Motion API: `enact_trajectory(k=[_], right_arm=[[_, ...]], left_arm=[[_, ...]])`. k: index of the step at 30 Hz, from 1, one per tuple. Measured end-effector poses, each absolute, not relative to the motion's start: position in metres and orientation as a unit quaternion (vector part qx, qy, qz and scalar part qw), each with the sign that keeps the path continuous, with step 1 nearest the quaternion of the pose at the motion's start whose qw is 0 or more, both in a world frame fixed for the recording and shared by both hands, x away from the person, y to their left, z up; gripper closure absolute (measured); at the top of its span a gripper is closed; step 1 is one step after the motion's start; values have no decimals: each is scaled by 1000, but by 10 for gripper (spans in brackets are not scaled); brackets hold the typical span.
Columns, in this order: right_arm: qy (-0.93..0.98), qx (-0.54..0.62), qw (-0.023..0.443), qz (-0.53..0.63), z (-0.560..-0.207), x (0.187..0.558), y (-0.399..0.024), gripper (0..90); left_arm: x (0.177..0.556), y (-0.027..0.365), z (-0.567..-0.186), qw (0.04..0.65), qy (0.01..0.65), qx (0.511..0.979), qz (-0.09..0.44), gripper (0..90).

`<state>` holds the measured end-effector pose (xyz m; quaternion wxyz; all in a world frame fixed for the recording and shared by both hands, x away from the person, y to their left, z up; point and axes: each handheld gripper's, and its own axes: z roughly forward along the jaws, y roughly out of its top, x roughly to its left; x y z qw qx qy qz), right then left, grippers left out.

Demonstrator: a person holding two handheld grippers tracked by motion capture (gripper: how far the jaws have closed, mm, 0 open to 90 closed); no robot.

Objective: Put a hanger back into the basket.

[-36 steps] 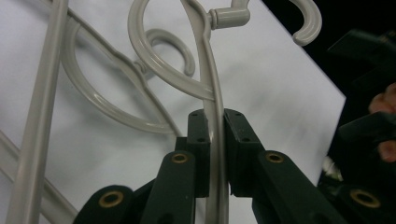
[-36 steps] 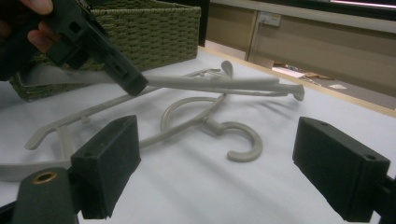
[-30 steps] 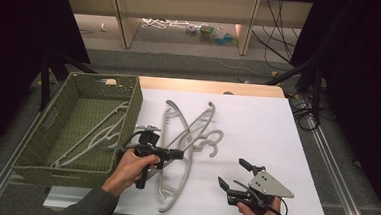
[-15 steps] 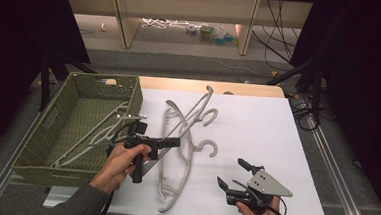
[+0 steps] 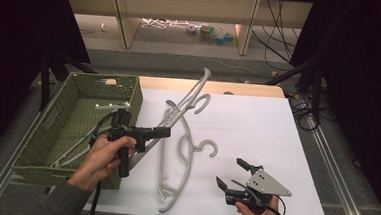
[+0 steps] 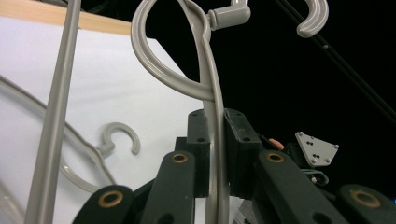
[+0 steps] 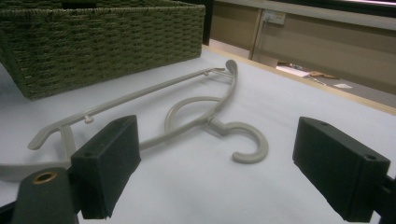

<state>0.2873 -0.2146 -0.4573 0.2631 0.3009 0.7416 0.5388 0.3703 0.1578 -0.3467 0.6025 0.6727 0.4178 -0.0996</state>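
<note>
Judging by the woven basket [image 5: 42, 128], which holds a few hangers, sorting looks partly done. Left gripper [image 5: 163, 132] is clamped on a grey plastic hanger [image 5: 191, 95] raised beside the basket (not yet inside); right gripper [image 5: 230, 174] rests on the table [image 5: 276, 143], jaws apart, near the remaining hanger [image 5: 185, 152].

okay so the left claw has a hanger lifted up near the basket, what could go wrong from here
1. The lifted hanger is pinched by the left claw on one thin arm, well off its middle, so it might pivot or slip.
2. Its long far end sticks up over the table; swinging toward the green woven basket could catch the rim or the hangers already inside.
3. The second hanger lies directly beneath on the white tabletop; a low sweep might drag it.
</note>
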Motion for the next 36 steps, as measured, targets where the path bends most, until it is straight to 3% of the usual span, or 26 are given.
enact_trajectory(k=[21,36], right_arm=[[738,299,273,540,-458,290,-214,155],[742,304,263,537,-459,289,-213,155]], left_arm=[[358,257,-305,619,441,649,-33,815],[350,328,-326,588,488,645,-9,815]])
